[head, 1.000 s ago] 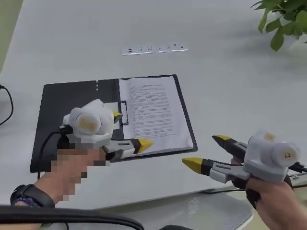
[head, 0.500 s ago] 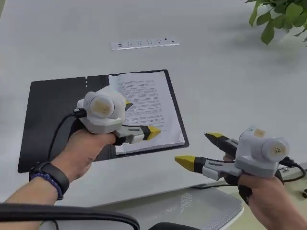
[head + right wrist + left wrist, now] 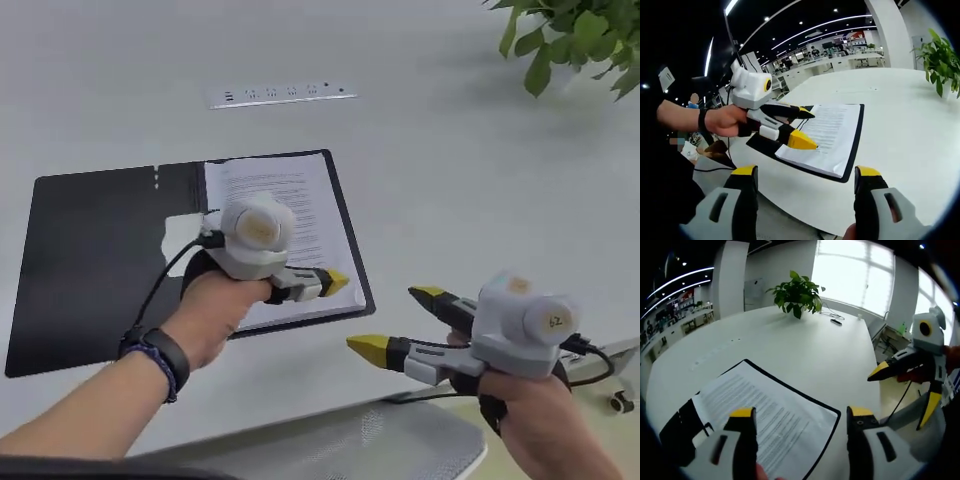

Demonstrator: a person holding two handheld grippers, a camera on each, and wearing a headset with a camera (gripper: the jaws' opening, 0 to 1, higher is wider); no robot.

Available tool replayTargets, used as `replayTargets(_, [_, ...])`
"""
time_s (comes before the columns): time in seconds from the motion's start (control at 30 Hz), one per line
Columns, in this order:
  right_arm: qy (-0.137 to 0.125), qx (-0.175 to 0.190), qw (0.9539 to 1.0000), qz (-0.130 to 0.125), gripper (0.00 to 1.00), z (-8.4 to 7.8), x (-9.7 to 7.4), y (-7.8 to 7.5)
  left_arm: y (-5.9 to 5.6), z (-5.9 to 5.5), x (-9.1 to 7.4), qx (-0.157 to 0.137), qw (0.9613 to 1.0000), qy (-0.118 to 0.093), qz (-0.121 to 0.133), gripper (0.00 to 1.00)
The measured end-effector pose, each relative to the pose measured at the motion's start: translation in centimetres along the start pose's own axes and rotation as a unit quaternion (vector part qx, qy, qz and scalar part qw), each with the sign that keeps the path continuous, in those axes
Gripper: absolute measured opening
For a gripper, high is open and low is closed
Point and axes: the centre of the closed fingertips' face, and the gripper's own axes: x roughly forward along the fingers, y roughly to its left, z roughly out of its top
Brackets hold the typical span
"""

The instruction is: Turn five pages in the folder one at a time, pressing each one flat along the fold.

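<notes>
Head view: folder (image 3: 90, 260) beneath left hand-held gripper (image 3: 325, 280), jaws apart.

Left gripper (image 3: 330, 281): white rounded plastic shell, grey-and-black jaws, yellow wedge tips, round tan label on rear cap. Thin black cable (image 3: 163, 283) exits shell rear.
Right gripper (image 3: 395, 318): same build and colours; tan rear label carries handwritten number. Second black cable (image 3: 592, 349) at rear.
Left wrist: black wristband (image 3: 160, 352) beside blue-purple beads.
</notes>
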Motion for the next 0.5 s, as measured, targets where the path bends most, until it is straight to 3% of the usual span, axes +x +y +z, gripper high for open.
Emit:
replayTargets(0.2, [0.006, 0.000, 1.0000, 0.002, 0.78, -0.1, 0.0, -0.3, -0.6, -1.5, 2.7, 0.008, 0.9996, 0.027, -0.003, 0.73])
replayTargets(0.5, [0.008, 0.015, 0.9998, -0.003, 0.77, -0.8, -0.1, -1.1, 0.3, -3.9, 4.7, 0.003, 0.9979, 0.059, 0.027, 0.73])
